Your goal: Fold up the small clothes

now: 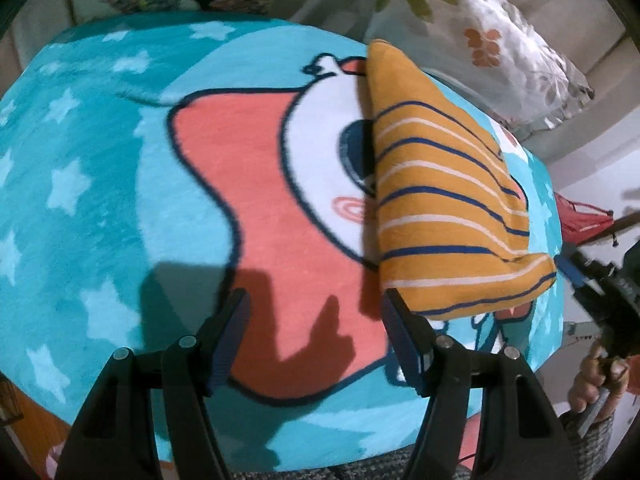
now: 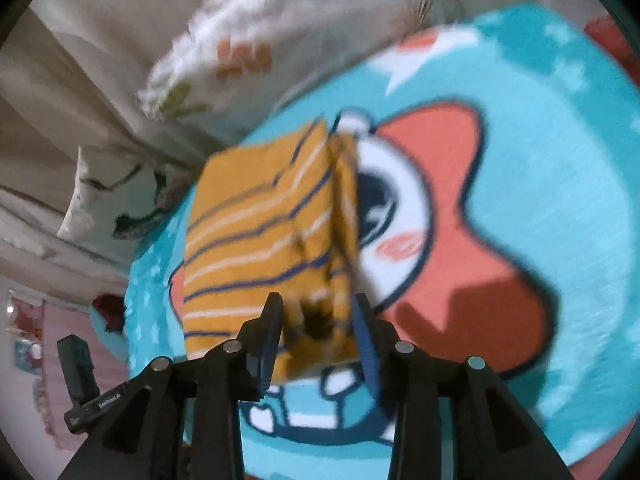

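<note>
Right wrist view is motion-blurred throughout: the striped orange garment [image 2: 264, 236] shows smeared edges, and its near end between the right gripper [image 2: 318, 316] fingers is indistinct. In the left wrist view, the hand [image 1: 600, 380] is cut off at lower right.
</note>
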The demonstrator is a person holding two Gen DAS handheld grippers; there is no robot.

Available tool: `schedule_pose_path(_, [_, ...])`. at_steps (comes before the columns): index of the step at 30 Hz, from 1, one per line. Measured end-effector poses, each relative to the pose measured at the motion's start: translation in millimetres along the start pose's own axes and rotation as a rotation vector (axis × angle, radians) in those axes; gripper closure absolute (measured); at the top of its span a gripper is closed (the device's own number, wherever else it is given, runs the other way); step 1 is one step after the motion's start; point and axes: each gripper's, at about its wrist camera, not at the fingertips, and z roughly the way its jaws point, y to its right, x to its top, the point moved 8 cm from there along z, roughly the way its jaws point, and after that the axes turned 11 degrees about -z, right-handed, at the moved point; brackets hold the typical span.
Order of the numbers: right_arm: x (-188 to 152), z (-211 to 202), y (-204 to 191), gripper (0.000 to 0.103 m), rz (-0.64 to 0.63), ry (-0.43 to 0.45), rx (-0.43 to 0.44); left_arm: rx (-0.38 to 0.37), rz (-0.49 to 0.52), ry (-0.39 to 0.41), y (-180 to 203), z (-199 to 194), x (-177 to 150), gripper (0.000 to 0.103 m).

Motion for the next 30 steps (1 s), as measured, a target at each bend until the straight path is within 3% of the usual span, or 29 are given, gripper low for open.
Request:
schedule_pose_path(3, [11.8, -12.0, -16.9, 0.063, -0.054, 0.04, 0.035, -0.002, 0.036, -0.012, 20.4, 11.5, 0.9, 0.037])
schedule_pose_path(6, [7.0, 4.3, -45.4, 0.073, -0.123, -0.026, 0.127, 0.007, 0.075, -0.023, 41.2, 32.1, 0.5, 0.037])
schedule_pose_path(8, [-3.4, 20.0, -48.0, 0.074, -0.142, -0.075, 0.118, 0.031, 0.074, -0.037, 42.7, 44.8, -1.1, 0.035])
schedule_pose_path(11, [-27.7, 53.5, -26.3, 0.074, -0.118, -0.183, 0.058, 0.052, 0.041, -0.056, 35.9, 58.8, -1.9, 0.019])
schedule_pose_path(14, [-38.7, 64.7, -9.8, 0.083, -0.105, -0.242, 0.03, 0.047, 0.027, -0.065, 32.9, 55.2, -1.2, 0.018])
schedule_pose_path(18, [0.5, 30.0, -16.2, 0.081, -0.107, -0.132, 0.058, 0.027, 0.039, -0.014, 35.1, 34.4, 1.7, 0.018])
schedule_pose_path(22, [46.1, 29.3, -31.6, 0.081, -0.153, -0.051, 0.037, 0.018, 0.021, 0.04, 36.0, 16.2, 6.1, 0.018])
schedule_pose_path(25, [66.3, 57.0, -44.1, 0.081, -0.213, -0.063, -0.001, 0.027, 0.007, 0.076, 33.5, 5.7, 9.6, 0.018])
schedule_pose_path(30, [70.7, 122.9, -25.9, 0.081, -0.235, -0.18, -0.102, 0.054, -0.018, 0.128, 29.6, -9.0, 14.7, 0.018])
